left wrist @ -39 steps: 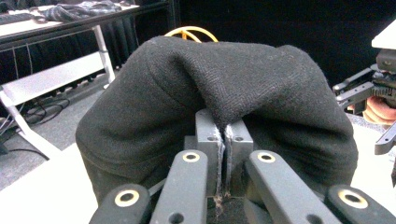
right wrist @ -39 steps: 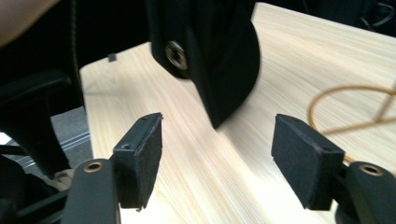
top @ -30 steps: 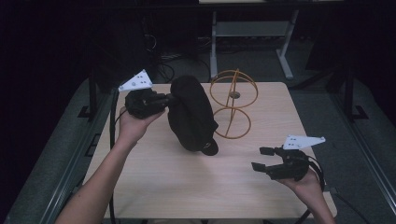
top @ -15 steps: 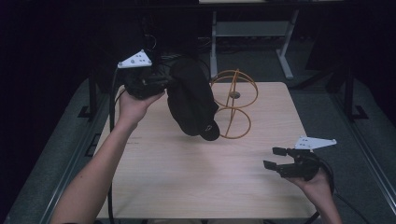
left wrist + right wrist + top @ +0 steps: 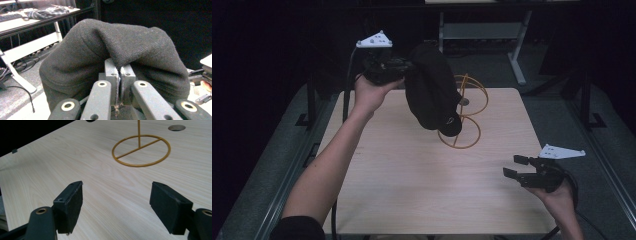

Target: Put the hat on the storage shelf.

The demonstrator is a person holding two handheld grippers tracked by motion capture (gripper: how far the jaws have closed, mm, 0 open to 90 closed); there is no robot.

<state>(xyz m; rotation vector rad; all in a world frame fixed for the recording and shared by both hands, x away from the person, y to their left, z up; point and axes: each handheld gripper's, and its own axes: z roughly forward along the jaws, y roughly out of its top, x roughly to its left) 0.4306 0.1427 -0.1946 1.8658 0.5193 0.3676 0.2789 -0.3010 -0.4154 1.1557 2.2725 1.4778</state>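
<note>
Hanging from the left gripper [image 5: 398, 67], a black cap [image 5: 431, 90] is held up in the air over the far-left part of the wooden table [image 5: 412, 170], just beside and partly in front of a gold wire stand [image 5: 467, 112]. Left gripper view: jaws clenched tight on a fold of the cap's dark fabric [image 5: 120, 42]. Right gripper [image 5: 518, 167] sits low near the table's right front edge w/ jaws spread wide, nothing between them; its pads [image 5: 72, 202] hover over bare wood, the stand's ring base [image 5: 141, 150] well ahead.
</note>
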